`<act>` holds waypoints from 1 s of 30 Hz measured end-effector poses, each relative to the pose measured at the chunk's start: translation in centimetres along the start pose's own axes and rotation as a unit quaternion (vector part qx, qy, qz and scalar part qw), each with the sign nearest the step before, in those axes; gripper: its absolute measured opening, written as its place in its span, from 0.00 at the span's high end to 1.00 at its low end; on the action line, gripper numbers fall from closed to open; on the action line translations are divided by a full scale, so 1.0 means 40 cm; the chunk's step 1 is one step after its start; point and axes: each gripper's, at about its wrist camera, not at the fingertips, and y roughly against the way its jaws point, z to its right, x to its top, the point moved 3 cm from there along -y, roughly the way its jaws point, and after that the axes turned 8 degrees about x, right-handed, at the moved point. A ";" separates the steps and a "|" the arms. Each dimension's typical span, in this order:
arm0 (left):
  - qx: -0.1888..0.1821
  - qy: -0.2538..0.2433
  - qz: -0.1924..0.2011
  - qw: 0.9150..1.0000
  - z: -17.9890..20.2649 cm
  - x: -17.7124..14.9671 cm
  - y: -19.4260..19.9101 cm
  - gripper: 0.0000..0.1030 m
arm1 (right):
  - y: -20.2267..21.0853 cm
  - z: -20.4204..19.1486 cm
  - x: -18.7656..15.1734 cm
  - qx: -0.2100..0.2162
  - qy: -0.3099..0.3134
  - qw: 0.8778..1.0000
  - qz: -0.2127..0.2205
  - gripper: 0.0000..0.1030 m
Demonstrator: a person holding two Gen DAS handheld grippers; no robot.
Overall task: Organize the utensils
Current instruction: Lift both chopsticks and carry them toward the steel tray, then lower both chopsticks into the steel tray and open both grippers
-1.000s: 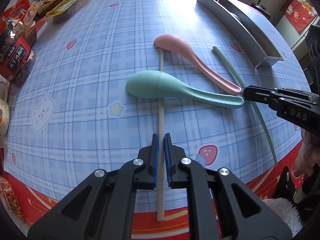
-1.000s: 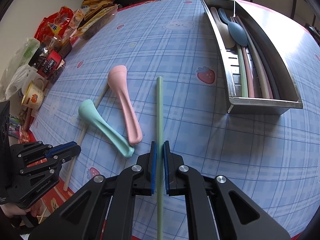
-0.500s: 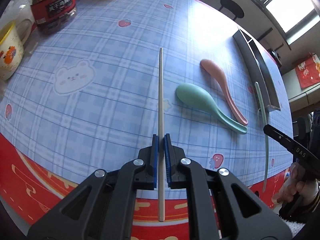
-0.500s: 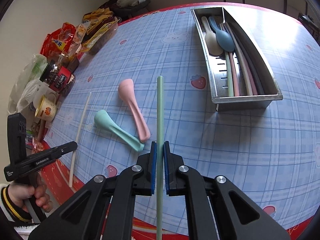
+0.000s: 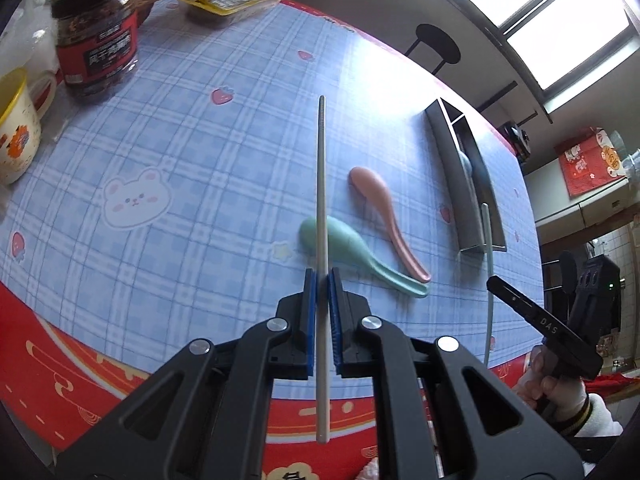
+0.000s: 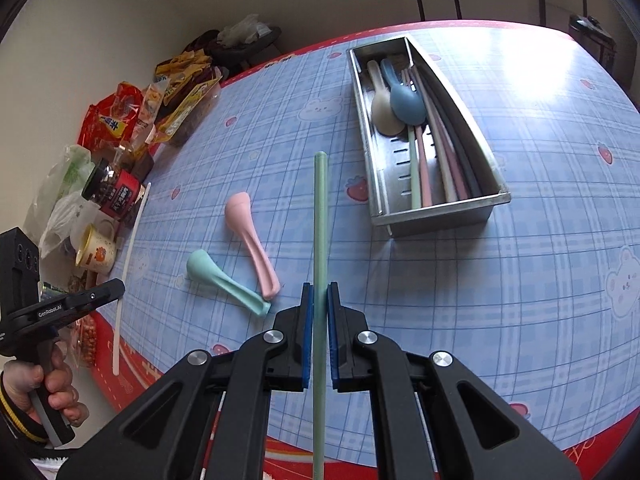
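Beige chopstick [image 5: 322, 184] thin, ridged tip; green chopstick [image 6: 320, 216] thicker, matte.

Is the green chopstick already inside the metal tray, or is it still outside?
Outside. The green chopstick is clamped in the right gripper, beside the metal tray, which already holds spoons and chopsticks.

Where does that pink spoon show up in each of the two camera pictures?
Left wrist view: the pink spoon lies right of centre on the tablecloth, between the held cream chopstick and the metal tray.
Right wrist view: the pink spoon lies left of centre, left of the held green chopstick.
Shared landmark: the mint green spoon, whose handle end lies beside the pink spoon's handle end.
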 end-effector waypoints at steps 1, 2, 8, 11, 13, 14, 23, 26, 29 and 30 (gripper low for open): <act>-0.007 -0.007 0.000 1.000 0.026 0.014 0.000 0.90 | 0.009 0.010 0.011 -0.001 -0.004 1.000 0.007 0.93; -0.016 -0.013 -0.002 1.000 0.054 0.029 -0.002 0.90 | 0.019 0.019 0.022 -0.002 -0.008 1.000 0.014 0.93; -0.065 -0.049 -0.021 0.996 0.240 0.117 -0.037 0.90 | 0.079 0.084 0.118 -0.009 -0.022 0.998 0.054 0.93; -0.085 -0.063 -0.036 0.994 0.335 0.158 -0.076 0.90 | 0.091 0.114 0.180 -0.014 -0.023 0.997 0.068 0.93; -0.096 -0.073 -0.042 0.992 0.402 0.186 -0.105 0.90 | 0.091 0.129 0.221 -0.018 -0.020 0.997 0.072 0.93; -0.102 -0.074 -0.044 0.991 0.436 0.202 -0.122 0.90 | 0.089 0.135 0.242 -0.020 -0.016 0.997 0.074 0.93; -0.111 -0.076 -0.075 0.988 0.632 0.281 -0.324 0.90 | 0.020 0.187 0.373 -0.030 0.005 0.997 0.065 0.93; -0.098 -0.067 -0.087 0.989 0.642 0.287 -0.385 0.90 | -0.026 0.199 0.391 -0.035 0.009 0.998 0.051 0.93; -0.091 -0.059 -0.095 0.990 0.643 0.290 -0.425 0.90 | -0.064 0.219 0.403 -0.039 0.002 0.998 0.042 0.93; -0.088 -0.059 -0.096 0.990 0.646 0.290 -0.434 0.90 | -0.073 0.224 0.407 -0.040 -0.001 0.998 0.040 0.93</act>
